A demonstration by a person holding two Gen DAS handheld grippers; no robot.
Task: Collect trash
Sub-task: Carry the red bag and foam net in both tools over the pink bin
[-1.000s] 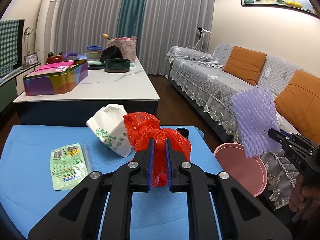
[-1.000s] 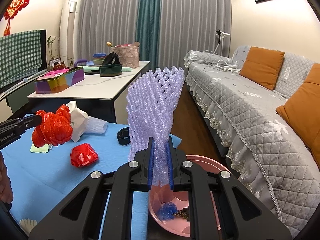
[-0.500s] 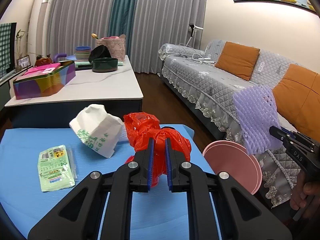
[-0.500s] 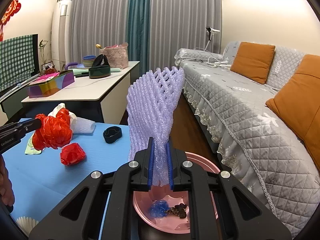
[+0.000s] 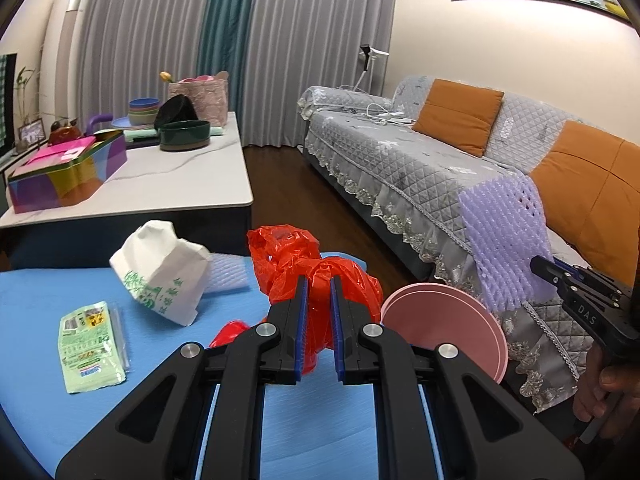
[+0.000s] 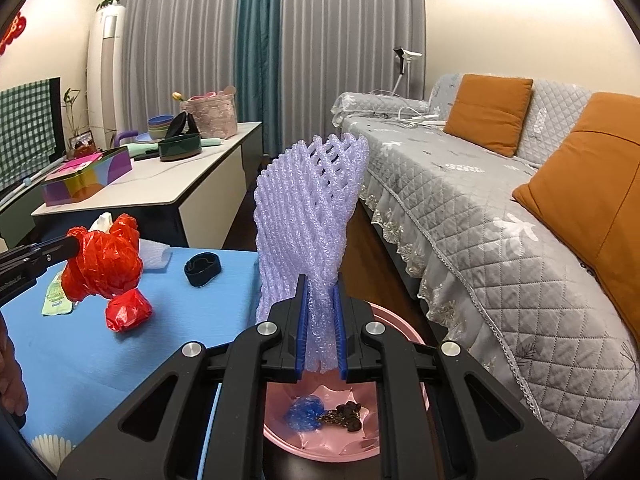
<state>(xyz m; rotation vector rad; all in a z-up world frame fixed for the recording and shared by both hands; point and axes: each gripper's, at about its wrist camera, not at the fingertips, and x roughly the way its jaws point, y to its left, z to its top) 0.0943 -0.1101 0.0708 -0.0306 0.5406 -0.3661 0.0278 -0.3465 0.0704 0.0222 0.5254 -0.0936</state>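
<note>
My left gripper pinches a crumpled red plastic bag above the blue-covered counter. My right gripper clamps a lilac foam fruit net, held upright over the round pink plastic bin beside the counter.

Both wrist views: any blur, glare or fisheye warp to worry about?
Left wrist view: sharp, dark vignette corners, sofa edge bowed, red plastic bag between the fingers crisp. Right wrist view: equally sharp, even indoor light, purple foam net clear, mild sheen on the pink bin rim, edges curved.
</note>
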